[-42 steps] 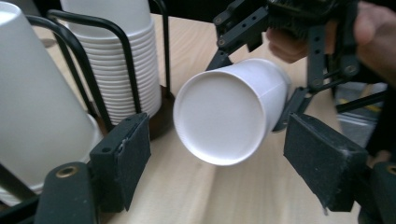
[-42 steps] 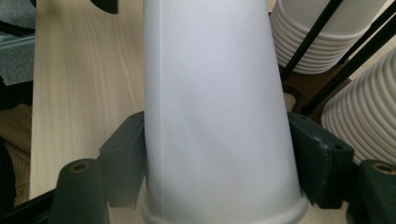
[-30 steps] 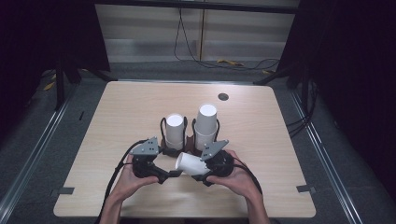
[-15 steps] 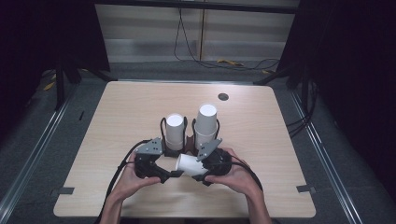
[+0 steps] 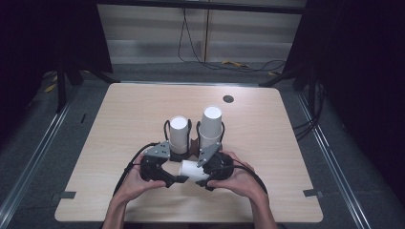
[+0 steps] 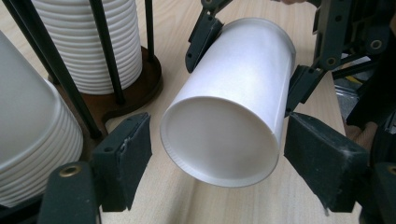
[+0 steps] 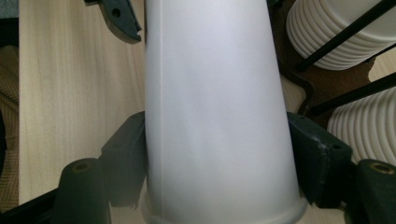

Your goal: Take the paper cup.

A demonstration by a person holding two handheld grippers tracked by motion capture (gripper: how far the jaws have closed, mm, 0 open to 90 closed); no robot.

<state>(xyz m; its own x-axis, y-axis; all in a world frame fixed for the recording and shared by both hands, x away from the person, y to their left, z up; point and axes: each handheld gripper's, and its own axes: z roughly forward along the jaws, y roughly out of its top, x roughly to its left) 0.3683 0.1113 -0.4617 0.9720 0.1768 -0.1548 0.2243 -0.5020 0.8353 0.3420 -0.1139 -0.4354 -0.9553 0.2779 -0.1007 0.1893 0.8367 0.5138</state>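
Near the bench's [image 5: 267, 200] front edge, around its middle, the right claw [image 5: 206, 172] is clamped on a single white paper cup [image 5: 193, 170], which lies level above the wood. The cup's closed base points into the left claw [image 5: 177, 178], whose pads [image 6: 130, 154] stand just off its sides after closing in a little. Just behind stand two cup stacks [image 5: 179, 132] in a wire holder [image 5: 193, 143].

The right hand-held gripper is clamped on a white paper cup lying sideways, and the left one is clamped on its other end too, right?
Not quite. The right hand-held gripper is clamped on the cup, but in the left gripper view the left hand-held gripper has its jaws apart around the cup's end, not touching it.
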